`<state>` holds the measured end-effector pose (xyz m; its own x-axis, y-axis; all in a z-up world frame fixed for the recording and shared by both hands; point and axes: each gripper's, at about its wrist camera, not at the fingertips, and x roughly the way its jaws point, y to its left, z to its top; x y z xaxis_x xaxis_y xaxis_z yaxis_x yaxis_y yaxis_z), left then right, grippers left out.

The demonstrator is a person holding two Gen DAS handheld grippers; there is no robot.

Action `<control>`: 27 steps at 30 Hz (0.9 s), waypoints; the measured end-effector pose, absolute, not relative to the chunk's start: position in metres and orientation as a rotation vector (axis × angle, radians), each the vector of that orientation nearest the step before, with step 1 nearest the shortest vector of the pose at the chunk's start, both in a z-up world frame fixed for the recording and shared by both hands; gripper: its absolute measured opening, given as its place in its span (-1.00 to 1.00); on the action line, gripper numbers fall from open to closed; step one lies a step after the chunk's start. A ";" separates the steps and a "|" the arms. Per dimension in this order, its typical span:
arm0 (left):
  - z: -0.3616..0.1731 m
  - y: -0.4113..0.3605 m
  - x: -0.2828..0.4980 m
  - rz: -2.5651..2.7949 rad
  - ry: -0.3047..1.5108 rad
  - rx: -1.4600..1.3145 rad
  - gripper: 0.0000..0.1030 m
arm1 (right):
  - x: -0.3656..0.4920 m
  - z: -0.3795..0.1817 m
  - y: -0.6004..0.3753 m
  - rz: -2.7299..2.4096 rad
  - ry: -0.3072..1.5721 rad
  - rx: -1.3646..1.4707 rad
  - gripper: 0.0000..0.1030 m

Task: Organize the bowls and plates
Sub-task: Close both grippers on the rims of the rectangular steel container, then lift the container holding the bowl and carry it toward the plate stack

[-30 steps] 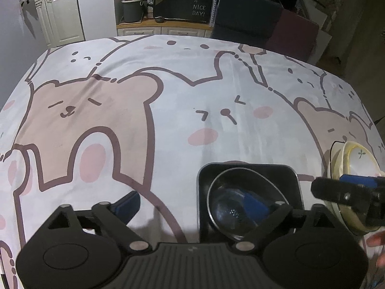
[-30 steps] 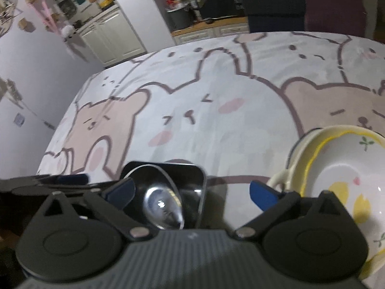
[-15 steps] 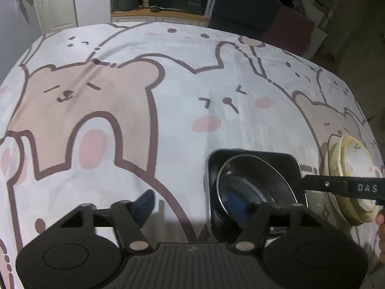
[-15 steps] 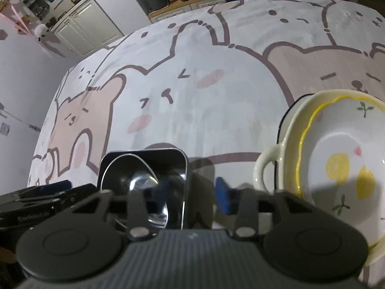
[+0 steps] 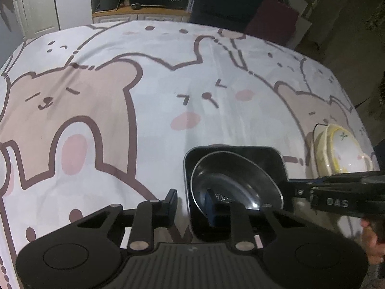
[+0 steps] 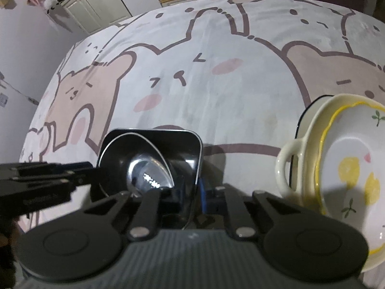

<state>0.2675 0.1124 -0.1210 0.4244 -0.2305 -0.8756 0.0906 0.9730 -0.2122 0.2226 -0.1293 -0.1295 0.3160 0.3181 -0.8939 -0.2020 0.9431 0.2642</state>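
A square metal tray (image 5: 276, 155) holds a round steel bowl (image 5: 231, 180) on the cartoon-bear cloth. My left gripper (image 5: 191, 202) has closed around the tray's near-left wall, one finger outside, one inside. My right gripper (image 6: 190, 192) has closed on the tray's (image 6: 187, 139) right wall beside the bowl (image 6: 134, 151). A stack of cream plates with a yellow-rimmed floral bowl (image 6: 349, 166) on top sits to the right, also in the left wrist view (image 5: 341, 151).
The bear-print cloth (image 5: 120, 96) covers the table. Cabinets (image 5: 36, 4), a dark sign and chairs (image 5: 228, 2) stand beyond the far edge. The right gripper's body (image 5: 336, 200) reaches in beside the tray.
Both grippers went from wide open to closed on opposite walls of the metal tray. The views have moved slightly closer to the tray.
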 end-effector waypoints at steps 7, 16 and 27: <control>-0.127 0.112 0.262 -0.236 1.175 -0.115 -0.48 | 0.225 -0.131 -0.131 0.323 1.203 0.107 -0.69; -0.122 0.110 0.260 -0.231 1.164 -0.062 -0.48 | 0.225 -0.130 -0.128 0.334 1.204 0.110 -0.69; -0.140 0.096 0.273 -0.187 1.224 0.028 -0.57 | 0.224 -0.130 -0.130 0.324 1.214 0.131 -0.74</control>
